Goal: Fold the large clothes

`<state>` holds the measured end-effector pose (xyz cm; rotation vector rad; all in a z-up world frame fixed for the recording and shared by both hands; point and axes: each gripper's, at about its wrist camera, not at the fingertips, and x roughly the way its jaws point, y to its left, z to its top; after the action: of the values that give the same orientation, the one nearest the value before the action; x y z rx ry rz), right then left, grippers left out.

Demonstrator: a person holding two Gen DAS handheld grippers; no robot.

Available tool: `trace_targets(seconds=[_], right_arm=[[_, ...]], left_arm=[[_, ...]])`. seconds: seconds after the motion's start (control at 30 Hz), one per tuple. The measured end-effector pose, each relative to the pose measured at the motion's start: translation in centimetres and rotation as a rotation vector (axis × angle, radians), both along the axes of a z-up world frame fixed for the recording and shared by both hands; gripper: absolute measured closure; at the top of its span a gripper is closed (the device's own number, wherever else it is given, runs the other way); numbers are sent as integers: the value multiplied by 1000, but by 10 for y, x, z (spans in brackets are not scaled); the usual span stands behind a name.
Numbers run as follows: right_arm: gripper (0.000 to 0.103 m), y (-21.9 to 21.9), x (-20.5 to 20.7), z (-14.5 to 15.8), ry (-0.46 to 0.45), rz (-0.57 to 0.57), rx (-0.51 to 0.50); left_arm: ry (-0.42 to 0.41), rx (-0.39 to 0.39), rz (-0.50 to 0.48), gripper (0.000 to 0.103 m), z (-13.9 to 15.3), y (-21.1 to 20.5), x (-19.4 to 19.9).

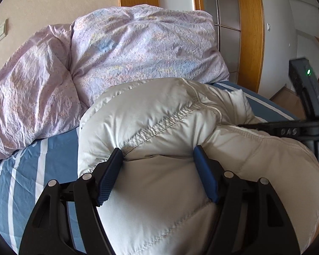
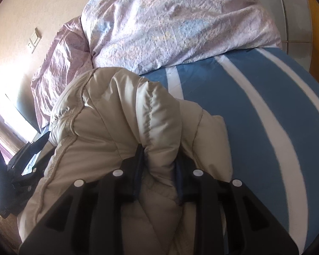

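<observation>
Where it bulges over the striped bed (image 2: 255,97), the puffer jacket (image 1: 159,116) hides its lower half; my left gripper (image 1: 158,157) and right gripper (image 2: 159,159) jaws each pinch a fold.

Cream quilted puffer jacket (image 1: 170,180) of smooth faintly sheeny cloth, crinkled lilac floral cotton duvet (image 1: 121,53), matt blue-and-white striped bedsheet (image 2: 255,106), glossy varnished orange wooden door frame (image 1: 251,31)
</observation>
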<state>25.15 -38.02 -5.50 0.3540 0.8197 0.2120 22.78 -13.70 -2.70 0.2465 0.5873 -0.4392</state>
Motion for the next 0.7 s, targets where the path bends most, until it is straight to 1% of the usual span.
trace_targets(seconds=[0.03,0.1,0.13,0.17,0.2,0.27,0.37,0.4,0.43,0.47,0.5,0.57,0.63,0.7], right_arm=[[67,-2,-4,10,-2,-31,-23],[64,-11,-18,33,-69,-96,-18],[61,-15,-26,47,-120,-121,0],[61,-15,-31,57,-151,-123,10],[61,-11,-32,62,-157,-110,8],[61,6,-26,66,-142,-63,-28],[63,33,-5,56,-81,-23,-113],[63,35,1,50,-47,-23,-121],[64,36,11,39,7,-32,-124],[65,33,13,32,27,-31,-107],[65,31,16,25,29,-26,-85],[64,29,17,18,35,-22,-75],[64,29,17,10,25,-17,-76],[64,27,16,2,13,-14,-55]], left_arm=[[3,5,-3,34,1,0,0],[12,5,-7,34,3,1,1],[15,5,-9,34,3,1,2],[18,4,-9,34,3,1,3],[19,4,-8,34,3,0,3],[21,4,-7,34,3,0,3],[20,-3,-4,34,2,1,3],[18,-7,-3,34,2,1,3],[18,-12,-2,34,2,2,2],[18,-17,-1,34,2,2,3],[20,-20,2,34,2,2,3],[24,-23,3,34,2,1,4],[21,-21,6,34,2,-1,3],[16,-21,10,34,1,-1,3]])
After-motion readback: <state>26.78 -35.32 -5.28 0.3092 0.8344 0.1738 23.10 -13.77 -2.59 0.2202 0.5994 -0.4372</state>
